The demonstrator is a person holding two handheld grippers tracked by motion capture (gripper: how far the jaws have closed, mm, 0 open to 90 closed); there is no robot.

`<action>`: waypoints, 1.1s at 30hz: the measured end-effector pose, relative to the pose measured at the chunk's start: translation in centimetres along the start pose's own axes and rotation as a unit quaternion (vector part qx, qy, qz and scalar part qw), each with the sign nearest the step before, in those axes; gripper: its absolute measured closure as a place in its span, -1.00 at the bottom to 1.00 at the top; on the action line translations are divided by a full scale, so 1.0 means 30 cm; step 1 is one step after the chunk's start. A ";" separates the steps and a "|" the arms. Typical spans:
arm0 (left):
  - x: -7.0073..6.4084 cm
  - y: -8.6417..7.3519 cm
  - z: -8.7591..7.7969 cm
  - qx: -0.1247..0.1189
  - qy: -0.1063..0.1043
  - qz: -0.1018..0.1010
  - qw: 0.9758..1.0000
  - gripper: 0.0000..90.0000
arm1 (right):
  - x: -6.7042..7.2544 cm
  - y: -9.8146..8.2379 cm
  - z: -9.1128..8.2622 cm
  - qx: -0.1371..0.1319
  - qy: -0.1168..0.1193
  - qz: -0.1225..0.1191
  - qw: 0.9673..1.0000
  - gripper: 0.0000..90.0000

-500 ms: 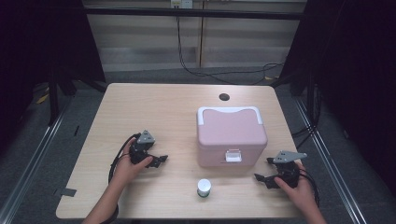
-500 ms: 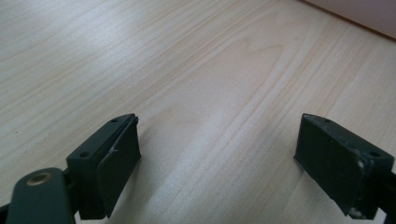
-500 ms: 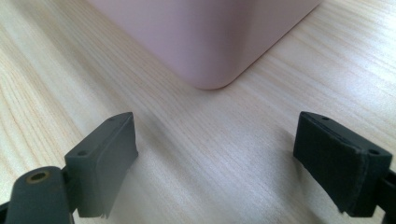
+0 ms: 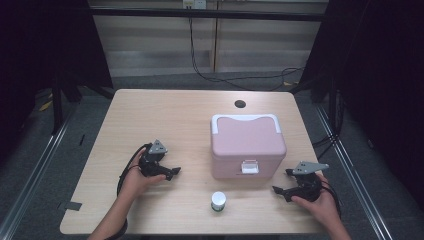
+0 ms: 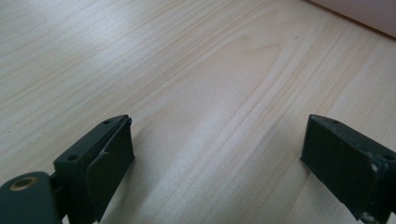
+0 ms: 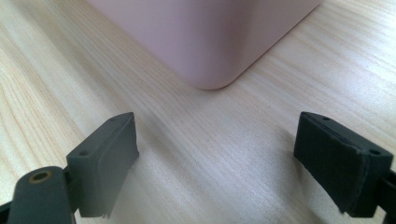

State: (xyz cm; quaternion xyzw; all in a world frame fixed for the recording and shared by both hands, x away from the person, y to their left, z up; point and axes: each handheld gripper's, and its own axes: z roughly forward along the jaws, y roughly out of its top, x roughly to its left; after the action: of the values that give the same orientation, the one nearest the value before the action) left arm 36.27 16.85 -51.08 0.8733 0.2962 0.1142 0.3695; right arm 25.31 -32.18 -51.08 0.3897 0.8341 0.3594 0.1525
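A pink box (image 4: pixel 247 144) with a white latch (image 4: pixel 250 166) and white handle stands shut on the wooden table (image 4: pixel 165 115), right of centre. Just in front of it stands a small white jar (image 4: pixel 218 201) with a green band. My left gripper (image 4: pixel 172 173) rests low on the table to the left of the box, open, nothing between its jaws; in the left gripper view (image 5: pixel 217 154) bare wood lies between them. My right gripper (image 4: pixel 281 191) sits at the box's front right corner (image 6: pixel 210 81), open and empty, pointing toward it.
A dark round hole (image 4: pixel 240 104) is set in the table near its far edge. Cables trail on the floor behind the table. Bare wood spreads over the left and far parts of the tabletop. A metal rail runs along each side.
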 end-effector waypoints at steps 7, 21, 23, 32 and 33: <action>-0.005 0.017 -0.009 0.020 0.009 -0.007 1.000 -0.63 | -0.025 0.010 -0.025 0.013 0.011 0.007 1.000 -0.23; -0.060 0.148 -0.032 0.088 -0.066 -0.023 0.994 -0.62 | -0.127 0.145 -0.082 0.034 0.003 0.009 0.999 1.00; -0.069 0.176 -0.038 0.091 -0.070 -0.017 0.993 -0.62 | -0.134 0.171 -0.079 0.032 -0.003 0.003 0.999 1.00; -0.132 0.285 -0.058 0.111 -0.093 0.011 0.989 -0.60 | -0.145 0.255 -0.046 0.005 -0.004 -0.003 1.000 1.00; -0.132 0.285 -0.058 0.111 -0.093 0.011 0.989 -0.60 | -0.145 0.255 -0.046 0.005 -0.004 -0.003 1.000 1.00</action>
State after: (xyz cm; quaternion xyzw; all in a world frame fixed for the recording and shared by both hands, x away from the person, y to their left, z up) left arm 36.07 10.75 -43.69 0.9190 0.2620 0.0028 0.2946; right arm 31.52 -32.80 -44.75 0.3898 0.8364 0.3529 0.1546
